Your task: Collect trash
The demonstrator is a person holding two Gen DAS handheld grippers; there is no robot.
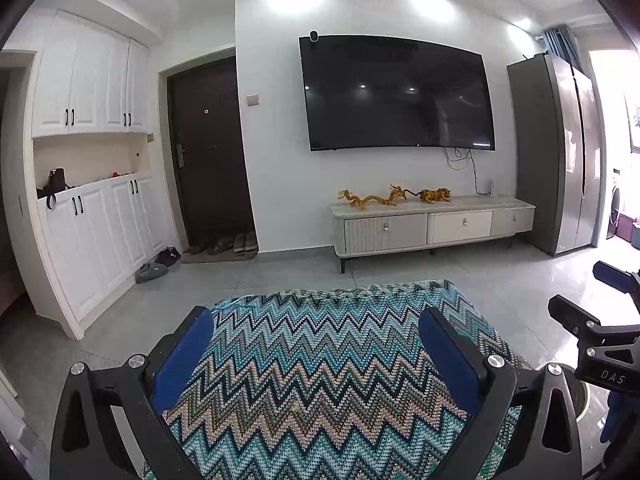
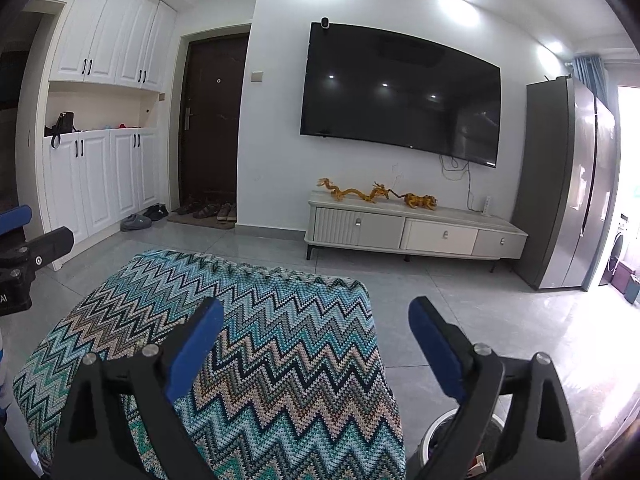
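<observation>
Left wrist view: both tools (image 1: 316, 332) (image 2: 316, 320) gape above chevron cloth (image 1: 320, 380).

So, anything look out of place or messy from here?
Mostly tidy. Only oddities: loose cables dangling below the wall-mounted black television, and several shoes scattered by the dark brown door.

front wall: TV (image 1: 396, 94) above console (image 1: 432, 222)
console top: figurines (image 1: 394, 197)
left of TV: door (image 1: 210, 152), then cabinets (image 1: 92, 200)
right: fridge (image 1: 556, 152)
foreground: blanket (image 1: 320, 368)
</observation>
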